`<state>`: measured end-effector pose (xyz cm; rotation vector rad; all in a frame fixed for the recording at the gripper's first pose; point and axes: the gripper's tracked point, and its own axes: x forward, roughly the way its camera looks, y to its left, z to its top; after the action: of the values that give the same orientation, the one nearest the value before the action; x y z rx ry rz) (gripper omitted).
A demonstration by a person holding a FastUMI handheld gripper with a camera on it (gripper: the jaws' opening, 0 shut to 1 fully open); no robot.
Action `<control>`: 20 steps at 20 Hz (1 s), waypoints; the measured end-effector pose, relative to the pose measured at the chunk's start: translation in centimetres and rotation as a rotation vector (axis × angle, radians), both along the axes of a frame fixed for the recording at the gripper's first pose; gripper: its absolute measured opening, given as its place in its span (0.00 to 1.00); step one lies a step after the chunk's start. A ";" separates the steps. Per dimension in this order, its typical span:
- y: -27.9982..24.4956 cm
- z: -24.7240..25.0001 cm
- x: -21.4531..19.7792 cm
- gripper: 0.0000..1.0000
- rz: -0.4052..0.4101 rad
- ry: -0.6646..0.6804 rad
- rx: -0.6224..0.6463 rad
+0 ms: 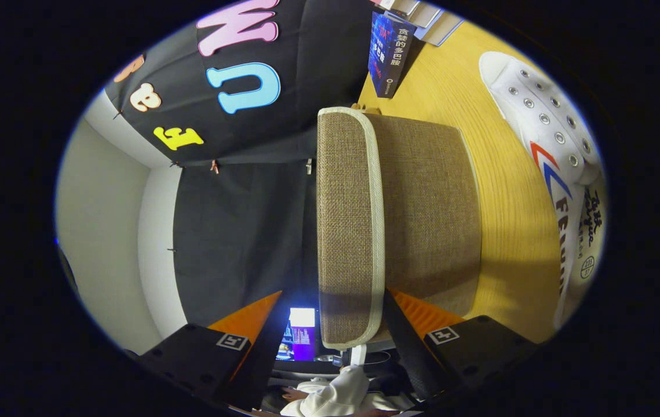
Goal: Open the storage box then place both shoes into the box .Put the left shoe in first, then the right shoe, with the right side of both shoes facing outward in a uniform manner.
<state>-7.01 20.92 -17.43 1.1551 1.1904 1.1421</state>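
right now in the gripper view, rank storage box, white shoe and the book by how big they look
1. storage box, with its lid edge between the open tongs
2. white shoe, lying on the table beyond the box
3. book, standing past the box

The box is nearest the camera, so its lead may be partly closeness.

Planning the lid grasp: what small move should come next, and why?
Probably shut the jaws: the gripper straddles the cream-trimmed lid rim of the brown woven fabric storage box, with a gap beside one finger, and the lid looks closed.
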 end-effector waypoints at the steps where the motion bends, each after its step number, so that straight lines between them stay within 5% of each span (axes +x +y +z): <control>1: -0.3 0.4 -0.2 0.96 0.005 0.010 0.009; 10: -1.8 5.4 0.5 0.95 -0.019 0.096 0.141; 13: -1.7 6.3 0.4 0.72 -0.011 0.112 0.158; 15: -1.3 6.5 -0.1 0.72 0.014 0.103 0.147; 17: -0.8 6.7 0.1 0.45 0.001 0.094 0.139; 18: -0.3 6.8 -0.3 0.45 0.012 0.098 0.128; 20: 0.1 4.7 1.3 0.20 -0.052 0.051 -0.004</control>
<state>-5.72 21.01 -12.78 1.2122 1.1941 1.0764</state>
